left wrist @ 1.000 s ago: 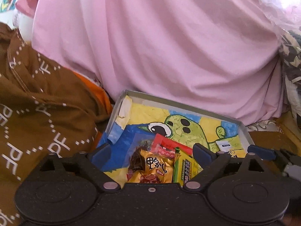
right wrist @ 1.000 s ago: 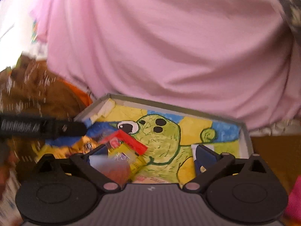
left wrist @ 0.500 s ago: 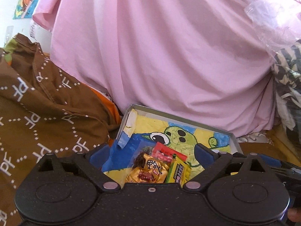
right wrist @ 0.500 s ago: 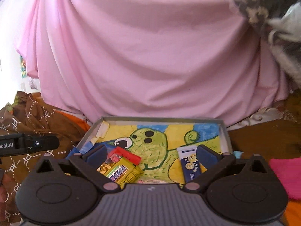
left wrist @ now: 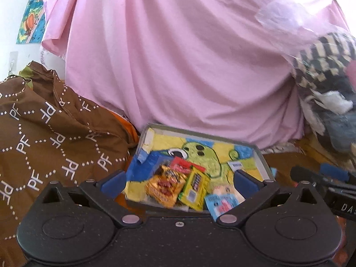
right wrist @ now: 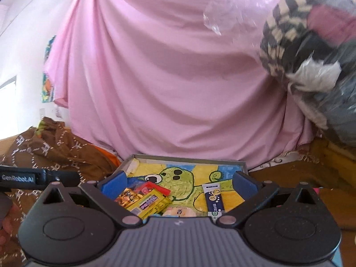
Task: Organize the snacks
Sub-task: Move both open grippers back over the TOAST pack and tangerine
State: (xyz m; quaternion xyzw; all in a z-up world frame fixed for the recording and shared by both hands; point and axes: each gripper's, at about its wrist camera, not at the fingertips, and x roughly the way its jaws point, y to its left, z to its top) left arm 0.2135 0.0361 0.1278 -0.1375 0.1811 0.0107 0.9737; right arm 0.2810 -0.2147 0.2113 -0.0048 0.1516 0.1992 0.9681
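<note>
Both grippers, left (left wrist: 178,179) and right (right wrist: 178,181), hang spread wide and empty over the painted tray (right wrist: 189,157), where the snack packets (left wrist: 178,184) already lie clustered (apparently between picks); next comes choosing one packet.

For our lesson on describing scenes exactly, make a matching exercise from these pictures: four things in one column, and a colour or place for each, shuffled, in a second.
Things:
1. sheet
2. patterned cloth
3. tube
4. green-yellow packet

Descriptions:
A. brown with white letters
B. white and dark blue, lying alone on the tray's right side
C. pink, hanging behind the tray
D. beside the golden packet in the snack pile

Pairs: 1-C, 2-A, 3-B, 4-D
</note>
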